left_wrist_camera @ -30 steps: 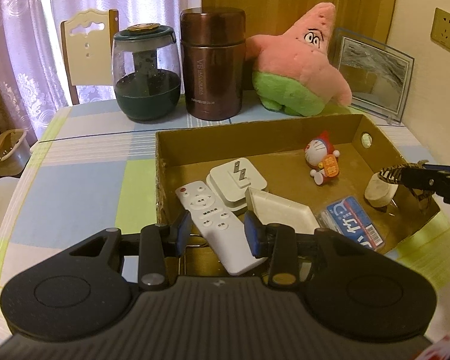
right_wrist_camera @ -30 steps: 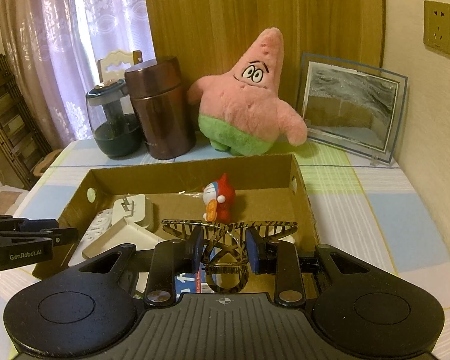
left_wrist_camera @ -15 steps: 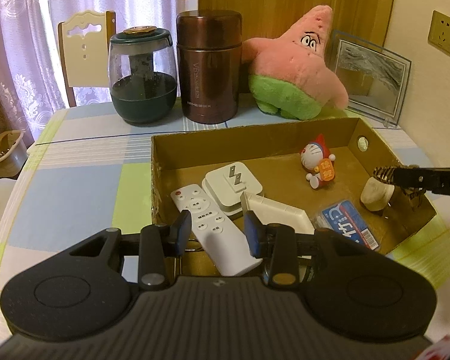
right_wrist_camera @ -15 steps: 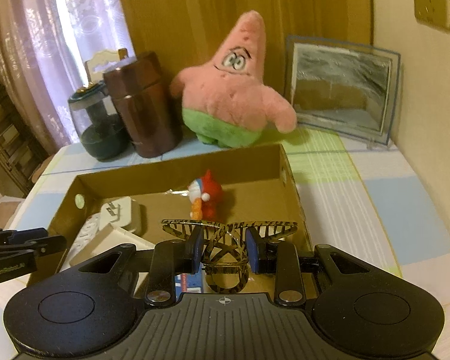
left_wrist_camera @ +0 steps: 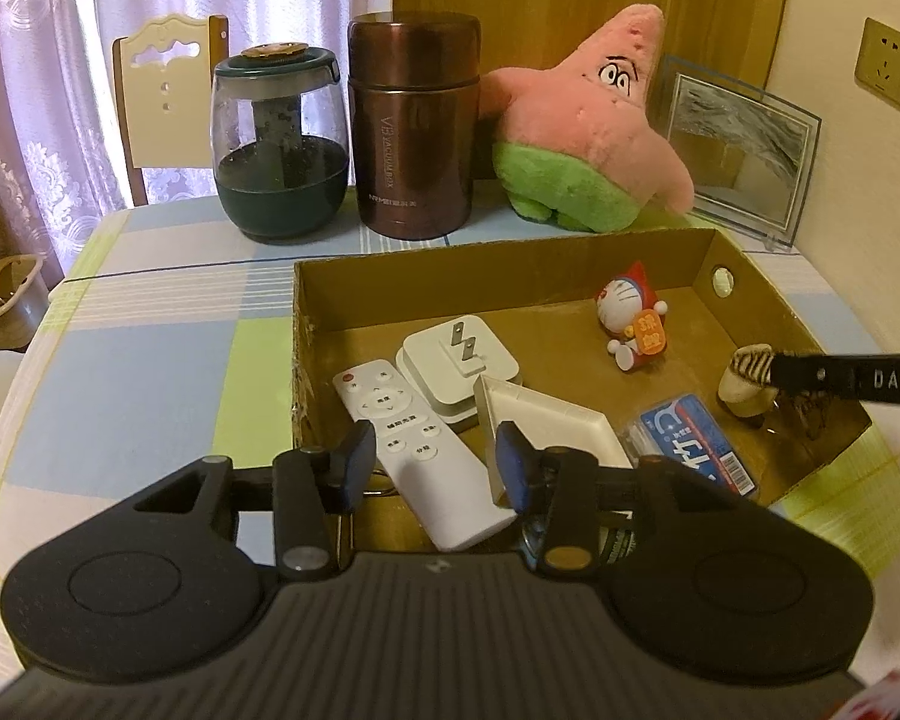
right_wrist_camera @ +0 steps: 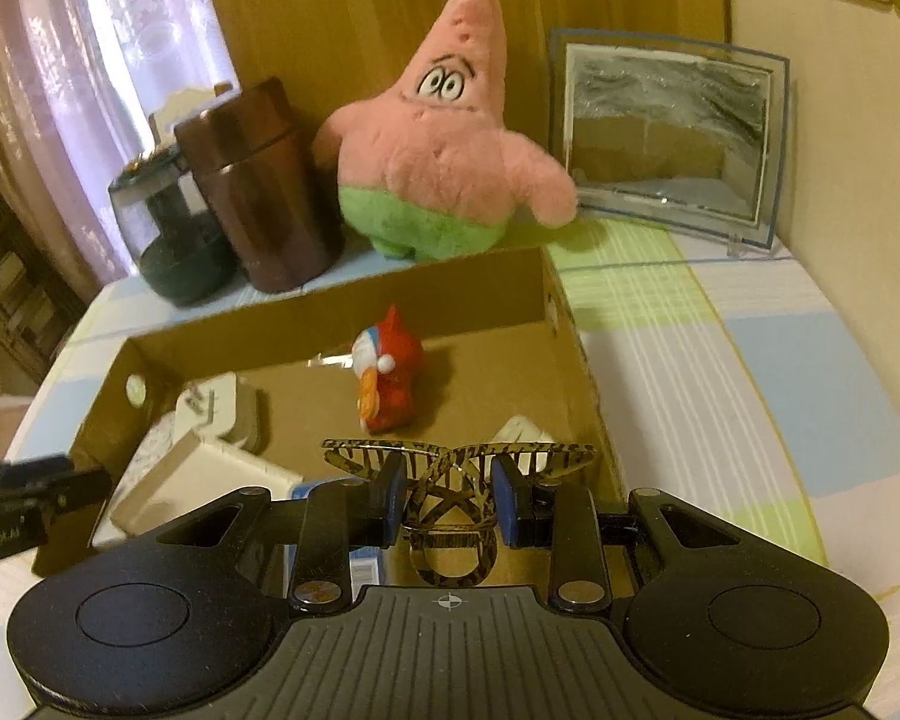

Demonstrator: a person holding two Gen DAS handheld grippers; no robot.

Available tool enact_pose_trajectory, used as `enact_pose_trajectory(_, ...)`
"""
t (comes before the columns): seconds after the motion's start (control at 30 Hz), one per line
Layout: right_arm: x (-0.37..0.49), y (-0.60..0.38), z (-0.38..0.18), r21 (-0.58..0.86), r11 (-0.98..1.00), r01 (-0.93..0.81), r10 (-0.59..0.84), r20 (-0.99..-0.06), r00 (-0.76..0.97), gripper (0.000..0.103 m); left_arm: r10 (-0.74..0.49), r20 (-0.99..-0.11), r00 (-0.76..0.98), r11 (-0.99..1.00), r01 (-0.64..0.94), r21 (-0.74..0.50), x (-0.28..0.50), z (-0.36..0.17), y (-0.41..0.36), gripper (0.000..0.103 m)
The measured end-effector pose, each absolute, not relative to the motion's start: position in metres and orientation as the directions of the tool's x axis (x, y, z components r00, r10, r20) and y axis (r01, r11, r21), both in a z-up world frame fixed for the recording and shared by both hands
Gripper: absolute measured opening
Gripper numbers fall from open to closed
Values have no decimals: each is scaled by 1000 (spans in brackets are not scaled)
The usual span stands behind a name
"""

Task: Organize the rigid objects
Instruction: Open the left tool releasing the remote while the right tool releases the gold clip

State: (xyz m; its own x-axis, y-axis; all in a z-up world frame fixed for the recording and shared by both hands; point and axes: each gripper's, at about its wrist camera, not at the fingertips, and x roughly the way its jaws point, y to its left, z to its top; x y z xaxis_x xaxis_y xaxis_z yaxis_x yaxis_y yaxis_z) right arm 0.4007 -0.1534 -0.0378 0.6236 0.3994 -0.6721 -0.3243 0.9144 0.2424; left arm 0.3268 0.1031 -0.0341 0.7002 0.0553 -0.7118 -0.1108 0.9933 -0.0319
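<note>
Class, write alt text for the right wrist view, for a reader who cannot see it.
The right gripper holds a zebra-striped hair claw in its shut jaws over the near right end of an open cardboard box. The box holds a red-hooded cat figurine and a white plug adapter. Beyond it stand a pink star plush and a brown flask.

The checked tabletop carries an open cardboard box up front, with a glass teapot, brown flask, pink starfish plush and glass picture frame lined behind it.
</note>
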Motion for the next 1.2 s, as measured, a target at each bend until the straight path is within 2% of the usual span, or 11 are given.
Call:
enact_pose_trajectory(0.07,403,-157,-37,265,913,-310,406,-661,632,32,57,-709,703,993,-113,-32,326,-34,103,48)
enact_pose_trajectory(0.1,404,-160,-37,283,910,-302,413,-660,627,41,58,-709,703,993,-115,-32,326,-34,103,53)
enact_pose_trajectory(0.17,402,-164,-35,300,906,-299,424,-648,633,52,57,-708,704,992,-117,-36,324,-34,103,60)
enact_pose_trajectory(0.33,397,-170,-32,292,913,-285,408,-650,641,54,55,-705,707,991,-123,-46,319,-33,103,73)
enact_pose_trajectory(0.7,376,-172,-23,272,916,-294,400,-673,623,65,53,-700,712,990,-130,-57,301,-18,95,93)
enact_pose_trajectory(1.0,344,-174,-8,232,911,-342,403,-679,614,75,74,-701,709,987,-154,-52,273,-4,86,101)
enact_pose_trajectory(1.2,317,-178,0,222,901,-373,416,-683,600,79,55,-704,708,985,-152,-75,247,4,79,101)
